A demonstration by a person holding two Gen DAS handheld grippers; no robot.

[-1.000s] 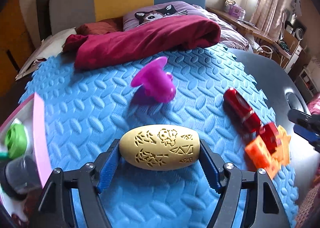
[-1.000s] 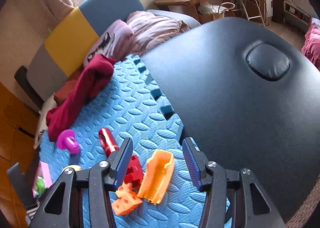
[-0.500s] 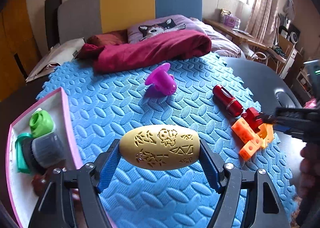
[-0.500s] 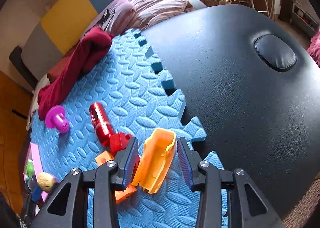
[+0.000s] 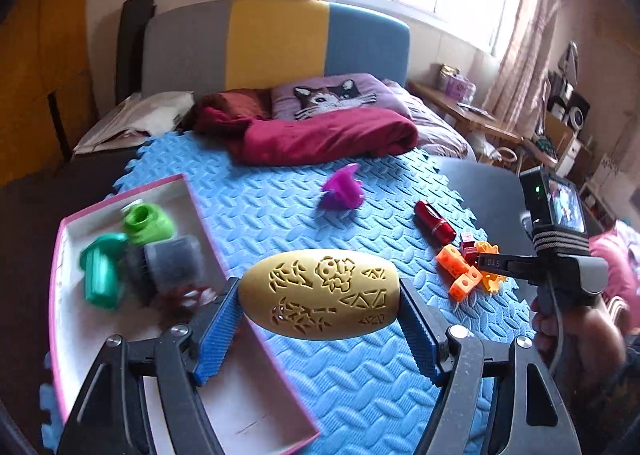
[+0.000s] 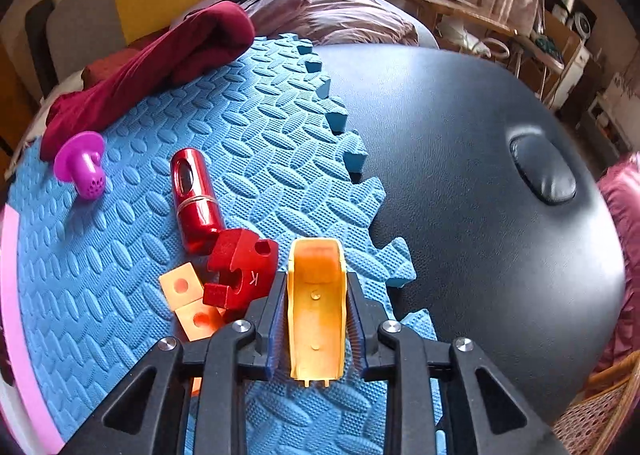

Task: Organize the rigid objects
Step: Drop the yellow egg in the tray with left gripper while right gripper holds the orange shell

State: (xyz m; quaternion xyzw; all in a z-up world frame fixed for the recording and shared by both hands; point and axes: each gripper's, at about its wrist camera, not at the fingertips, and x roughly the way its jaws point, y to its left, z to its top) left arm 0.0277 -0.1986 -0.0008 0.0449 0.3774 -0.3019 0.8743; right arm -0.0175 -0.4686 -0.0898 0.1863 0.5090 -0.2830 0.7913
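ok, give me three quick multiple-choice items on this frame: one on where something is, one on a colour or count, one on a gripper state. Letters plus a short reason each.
1. Where is the green piece?
A. On the blue foam mat
B. Inside the pink-rimmed box
C. On the dark red blanket

2. What colour is the cylinder lying on the mat?
A. Metallic red
B. Yellow
C. Black

3. What is the right gripper doing?
A. Open, nothing between the fingers
B. Shut on the purple mushroom-shaped toy
C. Shut on the orange trough-shaped piece

Answers:
1 B: it sits within the walls of the pink-rimmed box, next to a grey cylinder and a teal piece.
2 A: its shiny red body shows in both views.
3 C: both blue pads press the sides of the orange trough-shaped piece; the purple mushroom-shaped toy lies apart on the blue foam mat.
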